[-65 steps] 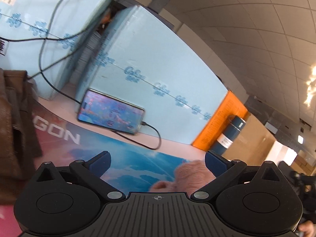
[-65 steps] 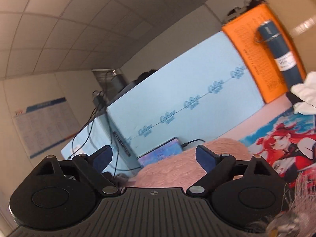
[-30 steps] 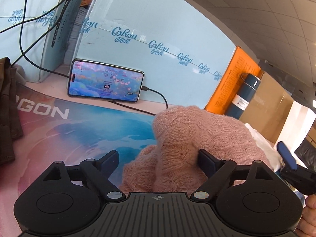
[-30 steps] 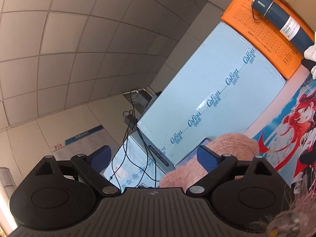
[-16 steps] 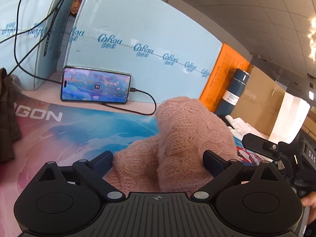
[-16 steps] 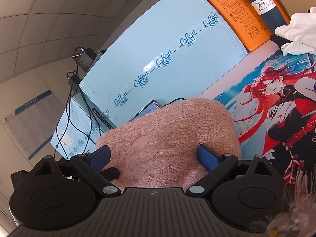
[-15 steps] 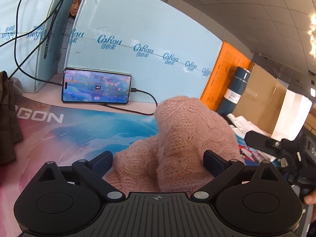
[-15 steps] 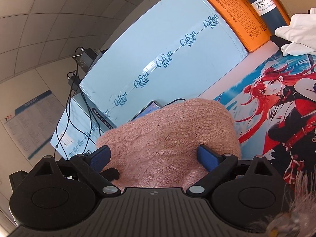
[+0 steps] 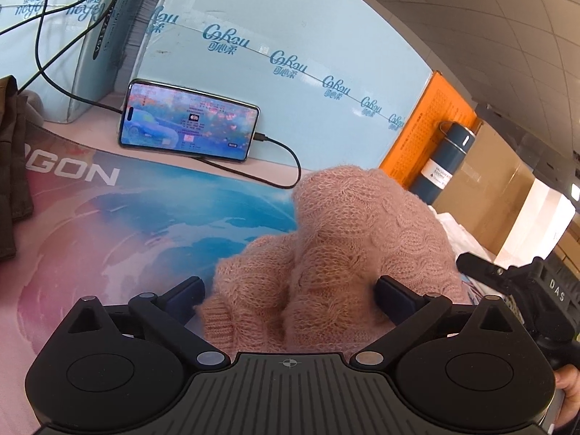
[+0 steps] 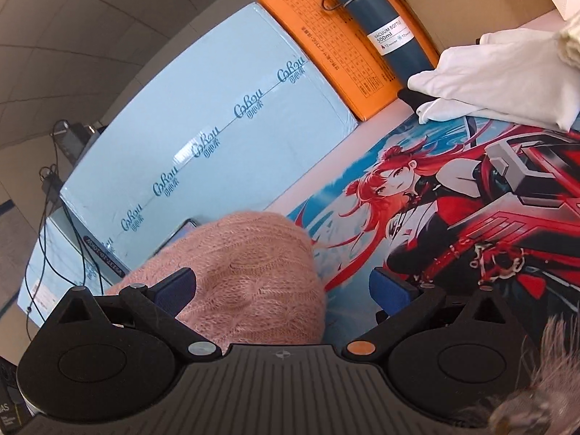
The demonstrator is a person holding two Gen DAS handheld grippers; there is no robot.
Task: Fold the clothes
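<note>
Pink sweater [image 9: 348, 253] bunched on counter [image 9: 108, 239], centred between left gripper [image 9: 290, 291]; offset left of right gripper [image 10: 282, 290]. Both released, just opened.

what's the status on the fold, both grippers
Left hand-held gripper open, just widened. Right hand-held gripper open, just widened. Pink sweater bunched on mat, unheld.

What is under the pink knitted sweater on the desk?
The pink knitted sweater lies bunched on the printed desk mat, whose blue and pink artwork shows around it. Whether anything else lies under the sweater cannot be seen, because the knit covers that area.
</note>
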